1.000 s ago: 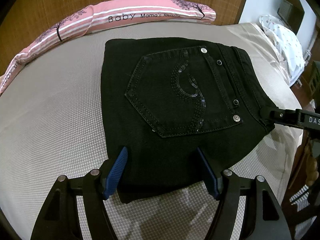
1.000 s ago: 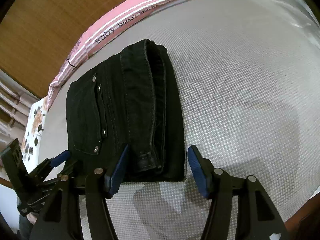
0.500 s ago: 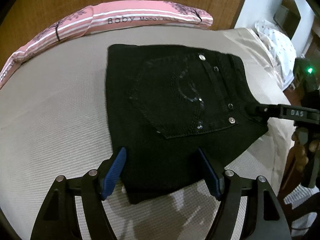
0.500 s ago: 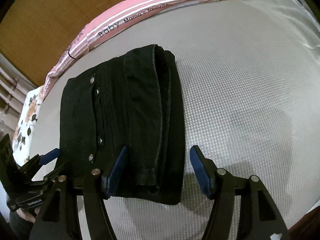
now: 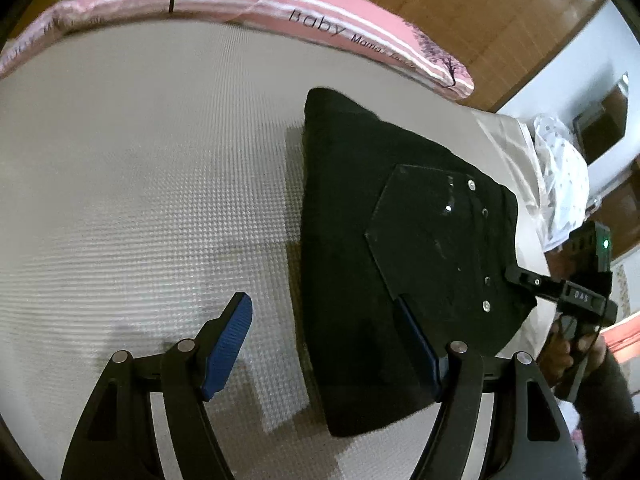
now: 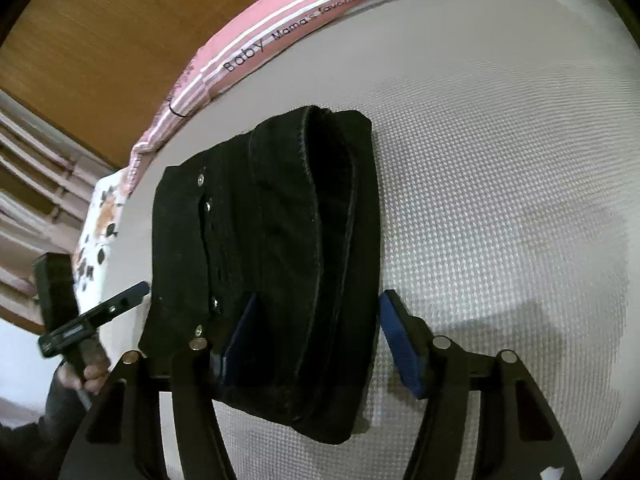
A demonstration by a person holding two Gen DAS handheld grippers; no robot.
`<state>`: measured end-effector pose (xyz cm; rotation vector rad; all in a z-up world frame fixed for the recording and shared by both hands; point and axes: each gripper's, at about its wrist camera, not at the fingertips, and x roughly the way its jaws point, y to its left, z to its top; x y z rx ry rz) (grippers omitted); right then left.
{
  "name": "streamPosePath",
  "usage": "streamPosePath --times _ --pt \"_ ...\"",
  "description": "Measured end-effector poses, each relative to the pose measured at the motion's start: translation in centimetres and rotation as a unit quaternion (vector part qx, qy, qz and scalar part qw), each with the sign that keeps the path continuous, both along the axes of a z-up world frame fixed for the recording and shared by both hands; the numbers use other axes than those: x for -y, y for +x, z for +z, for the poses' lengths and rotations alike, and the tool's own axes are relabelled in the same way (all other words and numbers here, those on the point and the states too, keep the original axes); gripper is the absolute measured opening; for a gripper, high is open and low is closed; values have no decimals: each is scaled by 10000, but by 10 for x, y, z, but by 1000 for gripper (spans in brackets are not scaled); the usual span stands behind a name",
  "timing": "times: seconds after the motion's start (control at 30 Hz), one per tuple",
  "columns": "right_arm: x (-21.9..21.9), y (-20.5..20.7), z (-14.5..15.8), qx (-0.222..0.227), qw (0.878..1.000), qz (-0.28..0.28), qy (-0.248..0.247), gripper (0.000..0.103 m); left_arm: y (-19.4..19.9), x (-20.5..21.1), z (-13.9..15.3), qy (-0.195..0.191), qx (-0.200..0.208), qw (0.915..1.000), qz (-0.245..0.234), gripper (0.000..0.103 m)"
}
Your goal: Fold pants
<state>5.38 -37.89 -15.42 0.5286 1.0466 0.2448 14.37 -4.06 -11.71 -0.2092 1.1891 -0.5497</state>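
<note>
The black pants (image 5: 392, 248) lie folded into a compact stack on the grey mattress (image 5: 140, 200), back pocket and rivets facing up. My left gripper (image 5: 328, 344) is open; its right finger lies over the stack's near-left corner, its left finger over bare mattress. In the right wrist view the folded pants (image 6: 280, 240) show their stacked waistband edge. My right gripper (image 6: 320, 340) is open and straddles that edge low over the stack. The right gripper's tip (image 5: 524, 276) touches the waistband corner in the left wrist view. The left gripper (image 6: 120, 304) shows at the pants' far side.
A pink striped "Baby" pillow (image 5: 320, 20) lies along the wooden headboard (image 6: 100, 40). A spotted white cloth (image 5: 560, 184) sits at the mattress's right edge, and a floral cloth (image 6: 100, 232) shows in the right wrist view. The mattress edge drops off beside the pants.
My left gripper has swung left, so the pants now sit at its right finger rather than centred. My right gripper has moved closer over the waistband edge. The pants stay folded in place.
</note>
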Motion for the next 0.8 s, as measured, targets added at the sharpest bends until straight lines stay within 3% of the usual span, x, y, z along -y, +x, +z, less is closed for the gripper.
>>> streamPosePath --times 0.27,0.53,0.8 --pt "13 10 -1 -72 9988 390 299 55 14 13 -7 -168 -250 9993 -231 72" --pt "25 22 -6 -45 9944 852 626 56 21 28 -9 -191 -106 9974 -686 72" --pt "39 31 -16 -143 9844 1005 1434 58 33 34 -14 -759 -317 9934 -805 72"
